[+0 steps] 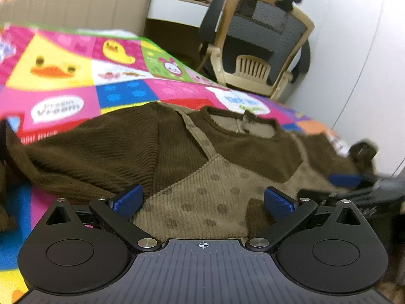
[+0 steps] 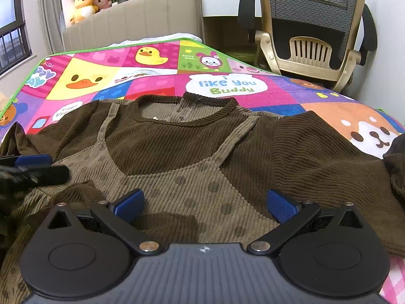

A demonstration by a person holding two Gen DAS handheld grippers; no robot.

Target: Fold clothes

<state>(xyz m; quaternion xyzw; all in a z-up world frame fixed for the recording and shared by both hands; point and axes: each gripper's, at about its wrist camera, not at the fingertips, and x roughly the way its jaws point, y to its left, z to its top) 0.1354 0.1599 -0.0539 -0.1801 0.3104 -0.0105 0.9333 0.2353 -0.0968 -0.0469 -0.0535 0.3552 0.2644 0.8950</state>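
garments: one brown dress [image 2: 192, 147] on play mat [image 2: 157, 81] | left gripper [image 1: 203, 201], right gripper [image 2: 206, 204]: both spread, empty, over dress | right view only: two plush toys [image 2: 89, 3] beyond mat

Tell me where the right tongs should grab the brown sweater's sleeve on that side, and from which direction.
Grip the sleeve near its outer end, at the dark bunched cuff, coming in low from the right. It lies flat and spread outward across the mat, so only its free edge offers a fold to pinch. The right tongs are open over the dotted tan front.
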